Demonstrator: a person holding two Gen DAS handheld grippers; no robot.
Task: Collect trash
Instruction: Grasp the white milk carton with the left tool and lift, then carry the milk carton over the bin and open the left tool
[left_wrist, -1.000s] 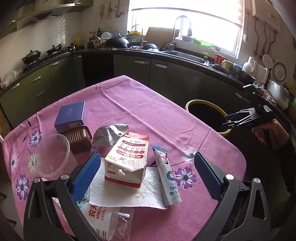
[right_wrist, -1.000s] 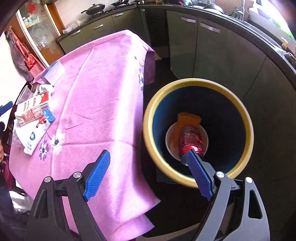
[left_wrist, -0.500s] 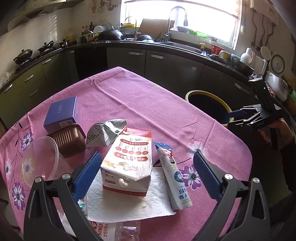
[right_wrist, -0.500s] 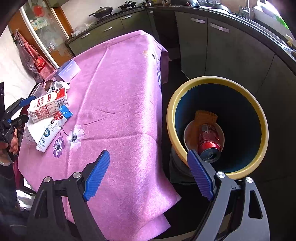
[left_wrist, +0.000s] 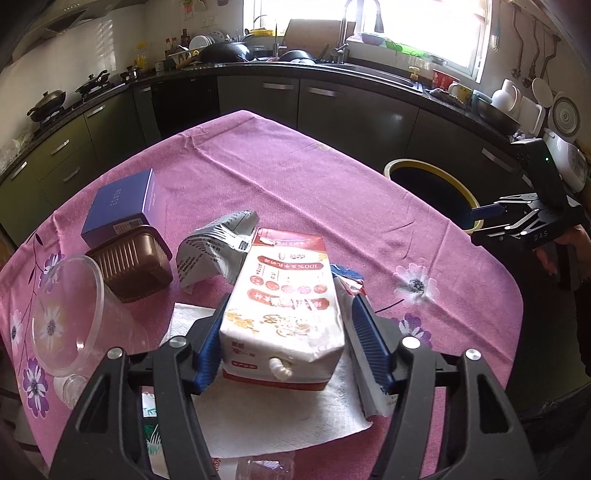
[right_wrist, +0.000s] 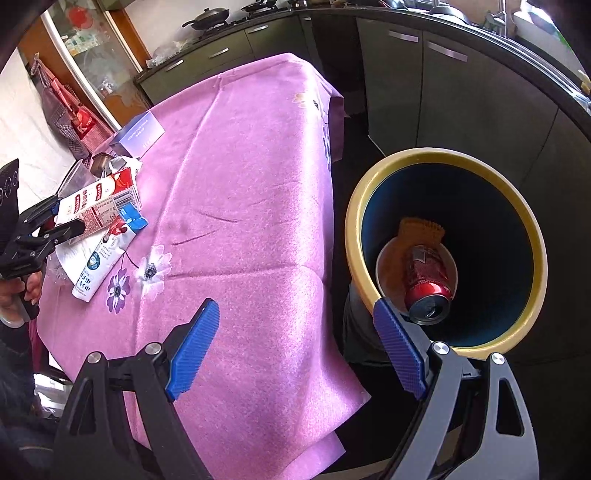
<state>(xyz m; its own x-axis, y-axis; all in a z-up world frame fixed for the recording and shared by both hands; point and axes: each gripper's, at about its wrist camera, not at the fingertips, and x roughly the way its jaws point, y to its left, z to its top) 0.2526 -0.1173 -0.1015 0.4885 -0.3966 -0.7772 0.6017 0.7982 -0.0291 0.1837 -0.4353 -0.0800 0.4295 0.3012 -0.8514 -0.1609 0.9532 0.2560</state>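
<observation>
Pink cloth with a flower print covers the table (left_wrist: 295, 177), and most of the litter sits at its near end. From the left wrist view, my left gripper (left_wrist: 286, 339) is down around the red-and-white carton (left_wrist: 284, 306), which lies on its side atop a white paper towel (left_wrist: 280, 421). The jaws have just been closing with the carton between them. The left blue pad appears to meet the carton's side; at the right pad I cannot tell whether contact is made, since a white tube (left_wrist: 369, 384) lies just beside that pad.

At eleven o'clock from the carton lies a crumpled silver pouch (left_wrist: 214, 247). At ten o'clock stands a brown ribbed tub (left_wrist: 133, 266), with a blue box (left_wrist: 125, 206) just behind it. At nine o'clock a clear plastic cup (left_wrist: 70, 314) lies on its side.

The yellow-rimmed bin (right_wrist: 436, 155) stands on the floor just off the table's edge, at two o'clock from the carton in the left view. From the right wrist view I see inside it a red can (right_wrist: 424, 284) resting on a white bowl (right_wrist: 388, 266), with an orange wrapper (right_wrist: 417, 229) behind.

My right gripper (right_wrist: 295, 350) hangs over the table edge and bin rim, jaws spread wide, with nothing between them.
</observation>
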